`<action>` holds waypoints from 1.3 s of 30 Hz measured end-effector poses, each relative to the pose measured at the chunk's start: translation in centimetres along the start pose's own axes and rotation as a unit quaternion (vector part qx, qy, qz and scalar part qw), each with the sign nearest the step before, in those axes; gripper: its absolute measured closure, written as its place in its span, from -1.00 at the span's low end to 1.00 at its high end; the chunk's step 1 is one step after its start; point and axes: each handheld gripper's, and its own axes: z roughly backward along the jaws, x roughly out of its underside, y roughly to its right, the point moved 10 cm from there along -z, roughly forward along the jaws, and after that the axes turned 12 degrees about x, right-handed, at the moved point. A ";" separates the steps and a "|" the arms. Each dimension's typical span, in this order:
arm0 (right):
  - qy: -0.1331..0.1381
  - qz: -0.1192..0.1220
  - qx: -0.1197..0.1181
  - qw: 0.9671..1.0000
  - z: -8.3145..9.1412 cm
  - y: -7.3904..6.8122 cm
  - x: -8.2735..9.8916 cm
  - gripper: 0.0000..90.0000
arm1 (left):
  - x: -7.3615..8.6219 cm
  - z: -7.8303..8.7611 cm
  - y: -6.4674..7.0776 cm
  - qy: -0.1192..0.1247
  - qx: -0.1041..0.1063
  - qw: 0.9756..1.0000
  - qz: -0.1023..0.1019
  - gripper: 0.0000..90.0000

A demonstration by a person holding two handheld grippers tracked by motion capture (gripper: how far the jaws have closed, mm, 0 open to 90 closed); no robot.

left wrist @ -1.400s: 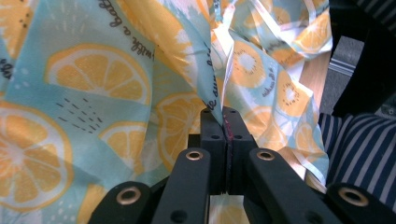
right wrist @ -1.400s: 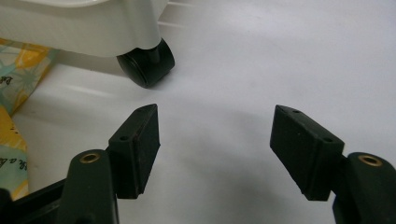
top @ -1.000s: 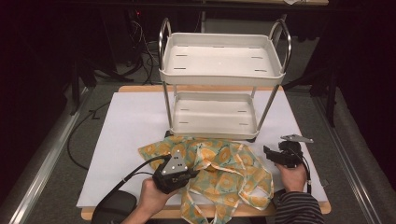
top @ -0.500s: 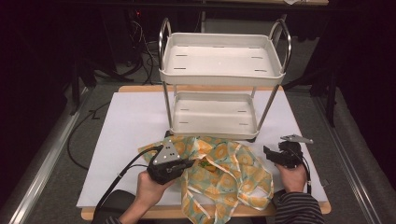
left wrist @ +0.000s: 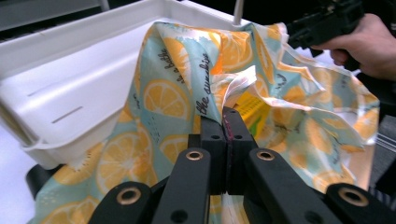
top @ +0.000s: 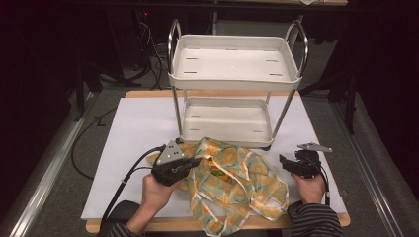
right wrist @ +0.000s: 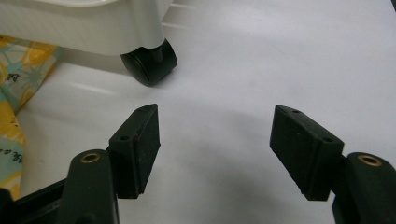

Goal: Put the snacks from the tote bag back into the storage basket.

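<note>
Lemon-print fabric bag lies on the tabletop just in front of the white two-tier cart, between both tools. Left tool is clenched on a fold of the bag's cloth near the cart's lower tray. Right tool is released, empty, beside the cart's caster, apart from the bag's right edge. A yellow item inside the bag is mostly hidden by cloth.

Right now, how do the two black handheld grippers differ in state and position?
The left gripper has its jaws closed on an edge of the lemon-print fabric bag; the right gripper has its jaws wide apart with nothing between them. The left one sits at the bag; the right one is beside it, over the white sheet. Each is held in a hand.
</note>
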 end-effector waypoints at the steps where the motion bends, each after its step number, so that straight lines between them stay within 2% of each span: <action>1: 0.000 0.000 0.000 1.000 0.0 0.0 0.0 -0.25 | 0.0 0.0 0.0 0.000 0.000 1.000 0.000 0.98; 6: 0.007 0.002 -0.002 1.000 0.1 -0.1 -0.2 -0.24 | 0.2 -0.3 -0.8 -0.002 -0.011 1.000 -0.003 0.98; 14: 0.009 0.004 -0.003 1.000 0.2 -0.1 -0.2 -0.23 | 0.2 -1.0 -2.0 -0.005 -0.021 1.000 0.008 0.98; 16: 0.009 0.002 -0.008 1.000 0.3 -0.2 -0.2 -0.18 | 0.3 -1.1 -2.3 -0.007 -0.024 1.000 0.009 0.98; 24: 0.029 0.011 -0.017 0.999 0.9 -0.7 -0.6 -0.14 | 0.3 -1.5 -3.3 -0.007 -0.032 0.999 0.014 0.98; 25: 0.032 0.002 -0.020 0.999 1.1 -0.8 -0.7 -0.16 | 0.4 -1.6 -3.6 -0.010 -0.035 0.999 0.015 0.98; 30: 0.044 -0.004 -0.035 0.998 1.5 -1.0 -1.0 -0.19 | 0.7 -1.6 -4.1 -0.017 -0.038 0.999 0.014 0.98; 35: 0.049 0.013 -0.039 0.998 2.0 -1.5 -1.1 -0.16 | 1.3 -1.9 -4.2 -0.025 -0.040 0.999 0.020 0.98; 39: 0.081 0.036 -0.043 0.995 3.4 -2.2 -2.0 -0.06 | 2.1 -2.1 -4.6 -0.035 -0.047 0.998 0.018 0.98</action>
